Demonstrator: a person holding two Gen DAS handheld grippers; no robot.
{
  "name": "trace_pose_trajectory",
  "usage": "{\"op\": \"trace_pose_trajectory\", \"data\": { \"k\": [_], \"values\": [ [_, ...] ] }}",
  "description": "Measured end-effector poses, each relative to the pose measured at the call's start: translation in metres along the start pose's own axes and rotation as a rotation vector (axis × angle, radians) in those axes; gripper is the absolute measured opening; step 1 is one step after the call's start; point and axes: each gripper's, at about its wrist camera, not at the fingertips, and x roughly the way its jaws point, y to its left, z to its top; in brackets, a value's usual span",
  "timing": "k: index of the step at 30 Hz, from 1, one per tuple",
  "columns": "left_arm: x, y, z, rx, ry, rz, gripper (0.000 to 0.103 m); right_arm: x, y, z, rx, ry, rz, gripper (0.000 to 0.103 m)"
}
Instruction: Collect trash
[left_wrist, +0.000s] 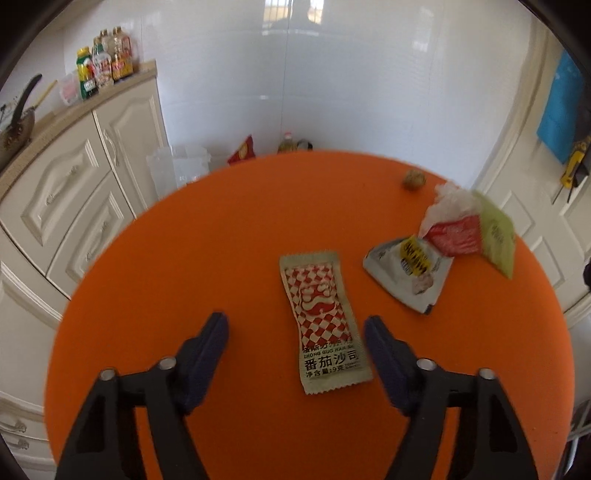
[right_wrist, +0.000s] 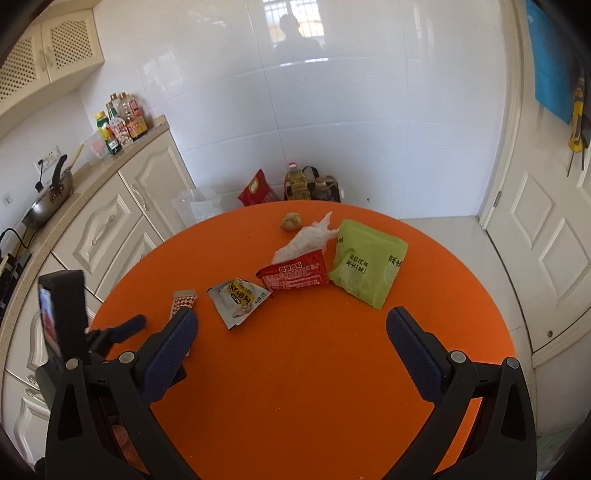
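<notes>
A red-checked ketchup sachet (left_wrist: 323, 321) lies flat on the round orange table (left_wrist: 221, 240), between the open fingers of my left gripper (left_wrist: 295, 328). It also shows in the right wrist view (right_wrist: 181, 302), partly hidden by a finger. Further right lie a torn white-and-yellow wrapper (left_wrist: 410, 275) (right_wrist: 238, 299), a red packet (left_wrist: 456, 234) (right_wrist: 295, 275), a green packet (left_wrist: 496, 232) (right_wrist: 365, 267), a crumpled white tissue (left_wrist: 452, 201) (right_wrist: 306, 238) and a small brown lump (left_wrist: 413, 180) (right_wrist: 291, 222). My right gripper (right_wrist: 291, 325) is open and empty above the table's near part.
Cream cabinets (left_wrist: 74, 192) with bottles (left_wrist: 105, 62) on the counter stand to the left. A clear plastic bin (right_wrist: 197, 206), a red bag (right_wrist: 256, 190) and oil bottles (right_wrist: 299, 184) sit on the floor behind the table. A white door (right_wrist: 546, 240) is at right.
</notes>
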Motion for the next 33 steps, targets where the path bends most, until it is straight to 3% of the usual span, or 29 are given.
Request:
{"op": "trace_pose_trajectory", "data": {
  "k": [3,4,6,9,12,14,20,24,27,29,30,31,33],
  "values": [
    [0.016,-0.004,0.008,0.028,-0.018,0.011,0.050,0.014,0.004,0.000,-0.006,0.019,0.007,0.103],
    [0.019,-0.004,0.011,0.031,-0.025,0.006,0.034,0.018,0.005,0.000,-0.006,0.024,0.007,0.103],
    [0.027,-0.004,0.018,0.044,-0.032,-0.015,0.018,0.026,0.009,0.001,-0.008,0.033,0.018,0.103],
    [0.037,0.000,0.026,0.046,-0.033,-0.043,0.010,0.039,0.017,0.000,-0.019,0.056,0.033,0.103],
    [0.043,0.016,0.033,0.003,-0.036,-0.073,0.007,0.056,0.027,-0.003,-0.033,0.091,0.050,0.099],
    [0.048,0.028,0.040,-0.030,-0.041,-0.079,0.006,0.069,0.033,-0.006,-0.036,0.115,0.045,0.086],
    [0.058,0.053,0.058,-0.090,-0.066,-0.071,0.004,0.104,0.049,-0.008,-0.021,0.153,0.047,0.076],
    [0.067,0.058,0.074,-0.097,-0.086,-0.070,0.004,0.115,0.064,-0.006,-0.043,0.126,0.018,0.076],
    [0.074,0.061,0.073,-0.105,-0.090,-0.079,0.004,0.122,0.078,-0.006,-0.098,0.098,-0.018,0.069],
    [0.077,0.066,0.074,-0.109,-0.092,-0.082,0.004,0.124,0.086,-0.009,-0.145,0.081,-0.042,0.053],
    [0.079,0.066,0.075,-0.111,-0.092,-0.085,0.004,0.124,0.086,-0.008,-0.145,0.080,-0.021,0.041],
    [0.081,0.067,0.071,-0.113,-0.092,-0.087,0.003,0.123,0.085,-0.007,-0.146,0.084,-0.002,0.017],
    [0.088,0.070,0.075,-0.115,-0.096,-0.089,0.003,0.123,0.083,-0.008,-0.146,0.089,0.014,0.007]
  ]
}}
